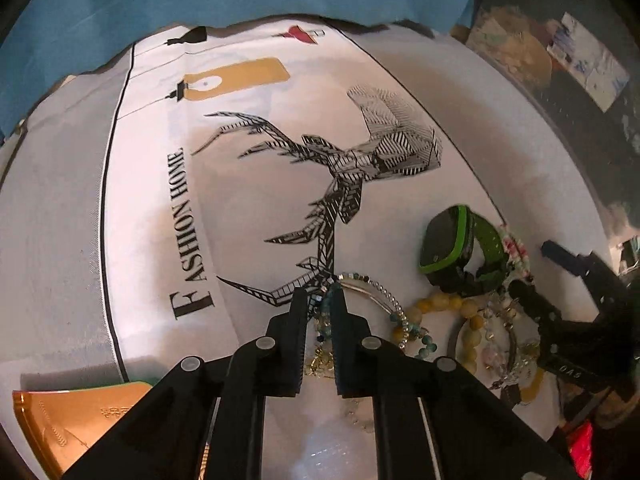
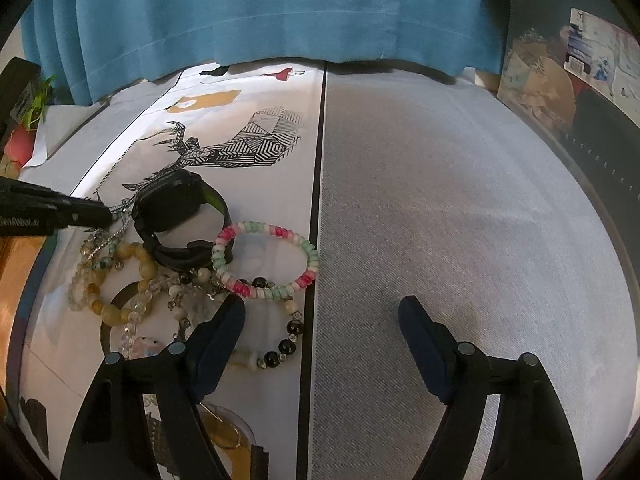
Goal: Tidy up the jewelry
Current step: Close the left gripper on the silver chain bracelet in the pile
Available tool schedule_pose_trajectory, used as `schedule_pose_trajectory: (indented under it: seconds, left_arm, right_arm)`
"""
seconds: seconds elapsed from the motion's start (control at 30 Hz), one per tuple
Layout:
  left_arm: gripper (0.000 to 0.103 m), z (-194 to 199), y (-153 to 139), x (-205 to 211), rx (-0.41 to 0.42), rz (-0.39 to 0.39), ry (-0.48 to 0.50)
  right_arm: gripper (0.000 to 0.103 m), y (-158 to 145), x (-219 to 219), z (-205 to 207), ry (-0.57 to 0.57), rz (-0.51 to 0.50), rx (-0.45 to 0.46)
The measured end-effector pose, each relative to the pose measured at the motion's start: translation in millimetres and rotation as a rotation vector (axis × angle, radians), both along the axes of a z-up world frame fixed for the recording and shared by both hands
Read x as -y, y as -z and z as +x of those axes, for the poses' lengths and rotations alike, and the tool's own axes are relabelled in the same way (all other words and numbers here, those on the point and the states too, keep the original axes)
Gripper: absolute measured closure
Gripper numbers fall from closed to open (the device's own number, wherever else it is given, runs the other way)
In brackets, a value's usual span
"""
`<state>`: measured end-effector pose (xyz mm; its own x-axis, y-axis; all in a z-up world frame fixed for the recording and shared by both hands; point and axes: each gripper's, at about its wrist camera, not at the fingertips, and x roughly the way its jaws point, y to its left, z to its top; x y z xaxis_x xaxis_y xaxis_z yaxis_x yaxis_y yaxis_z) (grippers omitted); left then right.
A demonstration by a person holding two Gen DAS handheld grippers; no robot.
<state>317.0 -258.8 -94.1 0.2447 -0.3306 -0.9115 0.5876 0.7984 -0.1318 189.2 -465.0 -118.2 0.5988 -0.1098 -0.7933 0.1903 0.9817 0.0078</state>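
White printed cloth (image 1: 248, 216), left gripper (image 1: 323, 300) fingers pinching beaded bracelet (image 1: 384, 300), right gripper (image 2: 322, 314) fingers spread.

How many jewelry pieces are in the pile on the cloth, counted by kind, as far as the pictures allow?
Watches: 1, the black and green watch.
Bead bracelets clearly apart: 4, the pink, white and green bracelet, the yellow bead bracelet, the black and white bead bracelet, and the silver and teal bracelet between the jaws of the left gripper.
Total: 5. Clear beads are too tangled to count.
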Motion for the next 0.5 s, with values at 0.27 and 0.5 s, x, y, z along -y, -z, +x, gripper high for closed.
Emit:
schedule_pose_trajectory:
  seconds: [0.27, 0.5]
  left_arm:
    - [0.093, -2, 6, 6, 0.007, 0.045, 0.034]
    - [0.088, -14, 8, -4, 0.024, 0.070, 0.041]
  right_arm:
    - [0.023, 1, 1, -1, -0.002, 0.000, 0.002]
    - [0.023, 0, 1, -2, 0.000, -0.001, 0.008]
